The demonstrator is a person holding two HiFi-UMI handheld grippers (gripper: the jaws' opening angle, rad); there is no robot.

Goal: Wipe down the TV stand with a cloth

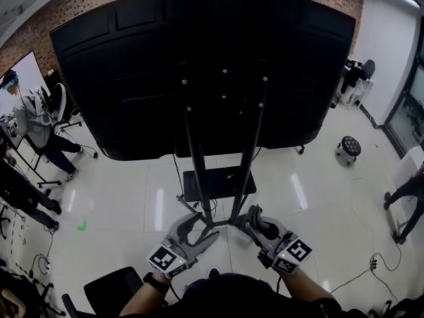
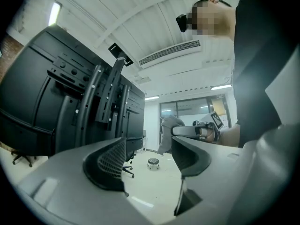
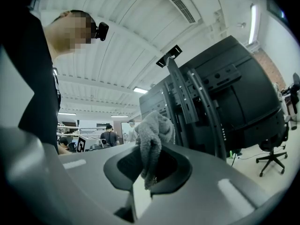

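The TV stand point(image 1: 218, 158) is a black frame with two upright poles and a flat base plate point(image 1: 215, 181), and it carries a large black screen seen from behind. Both grippers sit low, close to the poles' feet. My left gripper point(image 1: 204, 227) is open and holds nothing. In the left gripper view, the left gripper point(image 2: 149, 149) frames only floor, with the stand's poles point(image 2: 93, 102) off to the left. My right gripper point(image 1: 250, 217) is shut on a grey cloth point(image 3: 152, 137). The cloth stands up from the right gripper point(image 3: 150, 158) beside the stand's poles point(image 3: 201, 102).
People stand at the left point(image 1: 33, 121) and at the right edge point(image 1: 404, 201). A small round stool point(image 1: 349, 148) sits on the white tiled floor at the right, with cables point(image 1: 358, 273) nearby. A black chair point(image 1: 109, 287) is at my lower left and an office chair point(image 3: 272, 149) lies beyond the screen.
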